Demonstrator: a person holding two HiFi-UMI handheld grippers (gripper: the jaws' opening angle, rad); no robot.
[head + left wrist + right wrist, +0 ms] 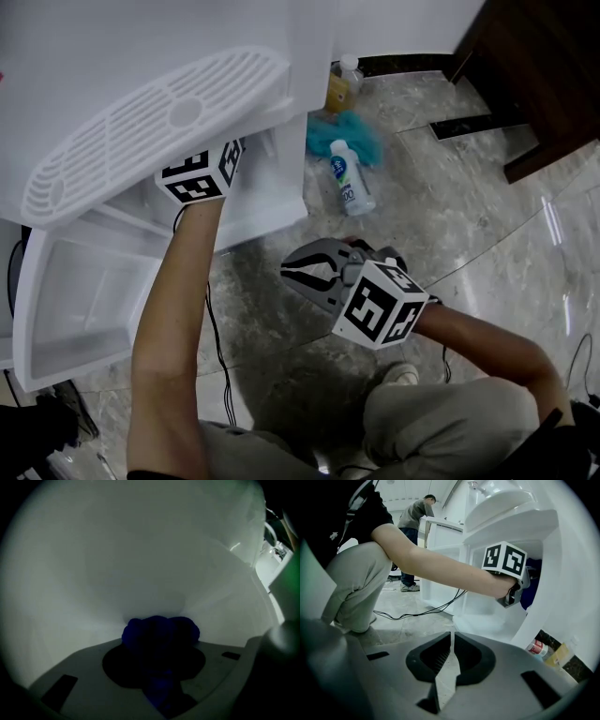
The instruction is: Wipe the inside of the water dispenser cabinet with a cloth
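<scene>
Dim, blurry cabinet (140, 550) interior; bright floor (487, 206) glare; fisheye edges

Cloth (161, 632) in left tool (160, 667), inside cabinet (272, 178); right tool (309, 274) outside; bottle (349, 181) on floor (450, 206) beside cabinet.

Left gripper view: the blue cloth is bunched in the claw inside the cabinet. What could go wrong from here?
The cloth is a tight wad in the left claw, so it may skip corners of the cabinet wall or slip free. The cable on the floor runs beside the left arm and could snag.
</scene>
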